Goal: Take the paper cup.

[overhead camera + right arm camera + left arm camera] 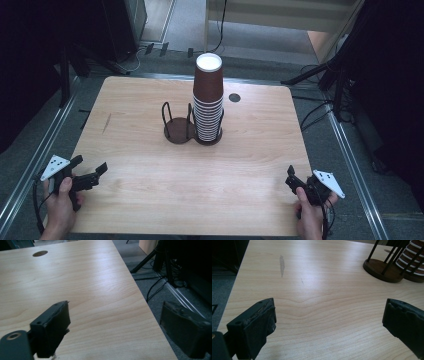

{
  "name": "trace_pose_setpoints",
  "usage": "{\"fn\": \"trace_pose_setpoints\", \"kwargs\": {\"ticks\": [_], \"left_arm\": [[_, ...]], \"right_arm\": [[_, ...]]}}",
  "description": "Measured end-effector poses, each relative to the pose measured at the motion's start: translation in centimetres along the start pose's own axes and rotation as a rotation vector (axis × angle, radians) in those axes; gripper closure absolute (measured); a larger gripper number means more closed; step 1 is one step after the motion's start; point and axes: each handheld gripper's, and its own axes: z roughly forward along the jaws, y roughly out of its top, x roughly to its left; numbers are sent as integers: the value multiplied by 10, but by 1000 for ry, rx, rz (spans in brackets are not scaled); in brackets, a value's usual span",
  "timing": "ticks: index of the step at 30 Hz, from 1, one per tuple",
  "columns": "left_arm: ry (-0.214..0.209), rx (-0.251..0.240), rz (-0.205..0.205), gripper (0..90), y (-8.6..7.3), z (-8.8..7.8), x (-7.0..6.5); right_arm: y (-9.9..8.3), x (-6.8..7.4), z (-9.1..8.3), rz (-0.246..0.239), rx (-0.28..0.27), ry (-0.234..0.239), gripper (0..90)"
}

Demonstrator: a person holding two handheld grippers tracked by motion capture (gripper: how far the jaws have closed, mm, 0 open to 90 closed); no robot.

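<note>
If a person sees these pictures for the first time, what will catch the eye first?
First comes the tall stack of brown paper cups, upside down on the right half of a dark double holder at the middle of the wooden table; the left half stands empty. Next, the left gripper and right gripper, both open, wait at the near corners.
</note>
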Motion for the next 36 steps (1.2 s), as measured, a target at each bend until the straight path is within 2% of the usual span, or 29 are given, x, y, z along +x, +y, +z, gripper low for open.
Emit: {"fn": "trace_pose_setpoints", "kwargs": {"ticks": [3, 6, 9, 10, 15, 20, 26, 36], "left_arm": [[6, 5, -11, 0, 0, 1, 1], [12, 7, -21, 0, 1, 1, 2], [17, 10, -25, 0, 0, 0, 2], [17, 8, -24, 0, 0, 0, 2], [17, 14, -23, 0, 0, 0, 1], [20, 30, -33, 0, 1, 2, 2], [21, 36, -33, 0, 1, 2, 2], [25, 35, -44, 0, 1, 2, 3]], "right_arm": [[4, 0, -2, 16, -22, 31, 60], [9, 6, -4, -22, -50, 47, 52], [14, 14, -4, -40, -65, 75, 52], [16, 17, -4, -46, -70, 72, 52], [22, 29, -3, -69, -76, 80, 52], [27, 37, -5, -82, -102, 123, 54], [34, 47, -8, -94, -127, 142, 66], [41, 73, -6, -142, -133, 155, 88]]}}
